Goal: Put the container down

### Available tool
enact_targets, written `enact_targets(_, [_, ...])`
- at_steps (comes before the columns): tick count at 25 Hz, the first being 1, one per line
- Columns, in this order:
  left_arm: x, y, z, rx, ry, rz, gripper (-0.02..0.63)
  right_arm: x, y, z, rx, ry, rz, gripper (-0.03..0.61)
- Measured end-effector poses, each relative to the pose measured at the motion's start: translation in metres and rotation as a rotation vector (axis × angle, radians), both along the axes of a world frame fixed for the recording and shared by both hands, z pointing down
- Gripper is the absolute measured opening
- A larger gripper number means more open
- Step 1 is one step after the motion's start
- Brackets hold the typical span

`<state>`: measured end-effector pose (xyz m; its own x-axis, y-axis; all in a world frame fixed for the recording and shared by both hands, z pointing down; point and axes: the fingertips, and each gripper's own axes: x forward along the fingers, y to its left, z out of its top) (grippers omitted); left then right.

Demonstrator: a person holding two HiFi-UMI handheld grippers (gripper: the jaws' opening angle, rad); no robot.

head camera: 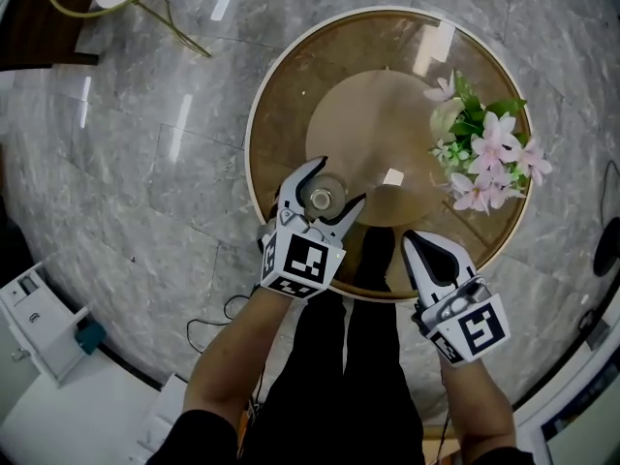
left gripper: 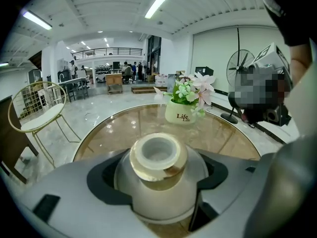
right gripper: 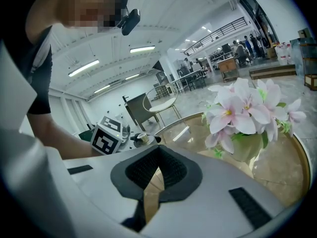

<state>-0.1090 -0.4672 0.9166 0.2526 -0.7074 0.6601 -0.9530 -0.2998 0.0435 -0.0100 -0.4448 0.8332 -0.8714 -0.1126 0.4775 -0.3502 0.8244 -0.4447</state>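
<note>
Round amber glass table [head camera: 291, 95] lies below us; our left gripper [head camera: 341, 182] clamps the small white open-necked container [head camera: 322, 199] over its near edge; our right gripper [head camera: 411, 240], jaws together on nothing, hovers beside; a white pot of pink flowers [head camera: 484, 148] stands well apart.

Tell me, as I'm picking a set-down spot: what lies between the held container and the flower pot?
Only bare tabletop separates container and flower pot, per the head view.

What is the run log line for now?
left gripper: shut on container; right gripper: shut, empty; container: at table near edge
</note>
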Motion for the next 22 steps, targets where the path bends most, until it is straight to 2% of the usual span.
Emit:
enact_targets(9, [0.005, -0.020, 0.018, -0.015, 0.000, 0.008, 0.351, 0.001, -0.008, 0.005, -0.011, -0.002, -0.018, 0.014])
enact_targets(15, [0.008, -0.026, 0.026, -0.005, -0.042, 0.024, 0.353, 0.010, -0.018, 0.005, 0.005, 0.002, 0.003, 0.014])
enact_targets(22, [0.009, -0.029, 0.026, 0.006, -0.082, 0.029, 0.351, 0.015, -0.005, 0.003, 0.003, 0.004, 0.007, 0.014])
